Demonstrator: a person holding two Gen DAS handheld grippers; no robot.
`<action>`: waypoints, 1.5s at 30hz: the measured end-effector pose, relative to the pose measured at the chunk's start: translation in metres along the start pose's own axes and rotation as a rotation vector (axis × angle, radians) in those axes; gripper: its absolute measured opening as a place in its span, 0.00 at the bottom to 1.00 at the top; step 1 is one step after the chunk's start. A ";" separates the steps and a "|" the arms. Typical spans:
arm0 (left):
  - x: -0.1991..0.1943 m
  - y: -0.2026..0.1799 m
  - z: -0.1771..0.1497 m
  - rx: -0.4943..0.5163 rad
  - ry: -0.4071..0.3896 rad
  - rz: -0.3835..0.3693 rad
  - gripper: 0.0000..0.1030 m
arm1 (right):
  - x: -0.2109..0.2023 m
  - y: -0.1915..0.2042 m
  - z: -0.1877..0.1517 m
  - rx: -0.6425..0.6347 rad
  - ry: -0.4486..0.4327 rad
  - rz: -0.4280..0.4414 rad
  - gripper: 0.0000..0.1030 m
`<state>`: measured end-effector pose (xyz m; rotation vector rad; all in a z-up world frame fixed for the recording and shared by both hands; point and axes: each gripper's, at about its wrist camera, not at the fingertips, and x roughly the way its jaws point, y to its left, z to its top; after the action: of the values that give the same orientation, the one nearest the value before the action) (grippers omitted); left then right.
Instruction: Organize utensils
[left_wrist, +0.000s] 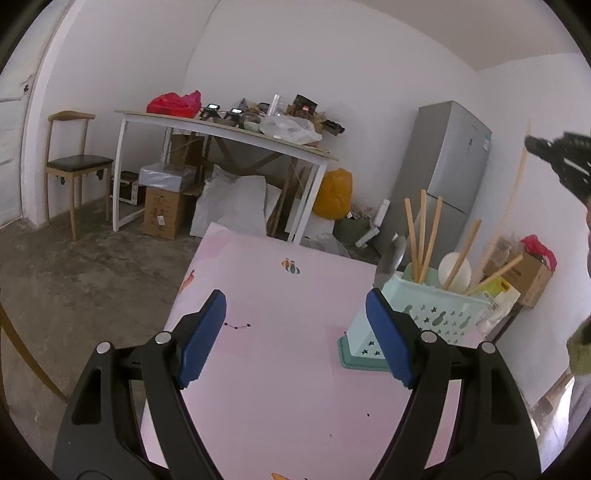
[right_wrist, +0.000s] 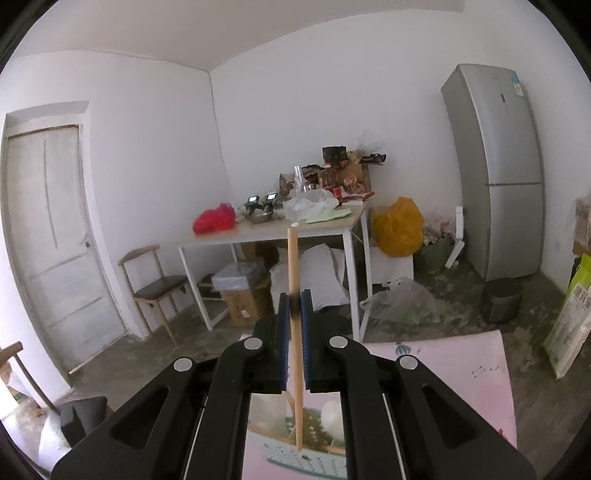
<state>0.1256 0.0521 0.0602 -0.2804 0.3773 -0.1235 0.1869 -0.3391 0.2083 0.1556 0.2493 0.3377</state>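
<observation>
The right gripper (right_wrist: 295, 314) is clamped on a pale wooden chopstick (right_wrist: 293, 258), long axis upright, lower end apparently over the mint-green perforated plastic utensil basket (left_wrist: 439, 314). The left gripper (left_wrist: 295, 332) gapes wide and empty above the pink table (left_wrist: 277, 369), basket at its right.

White walls (right_wrist: 155, 122), grey fridge (right_wrist: 495, 166), cluttered table (right_wrist: 273, 232).

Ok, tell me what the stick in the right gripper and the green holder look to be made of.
Stick: likely bamboo or pale wood, tan and matte with no shine; too blurred to see grain. Holder: probably moulded plastic, an even mint green with a smooth, slightly glossy face and neat star-shaped cutouts.
</observation>
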 end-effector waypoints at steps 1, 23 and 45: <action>0.001 -0.001 -0.001 0.004 0.004 -0.004 0.72 | 0.005 0.000 0.001 -0.008 -0.003 -0.007 0.06; 0.035 -0.040 -0.005 0.164 0.107 -0.219 0.77 | -0.013 -0.092 -0.093 0.233 0.097 -0.022 0.41; 0.121 -0.093 -0.011 0.241 0.275 -0.351 0.79 | 0.080 -0.117 -0.190 0.523 0.316 0.243 0.51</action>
<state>0.2269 -0.0600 0.0359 -0.0876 0.5789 -0.5527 0.2453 -0.3993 -0.0133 0.6545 0.6333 0.5347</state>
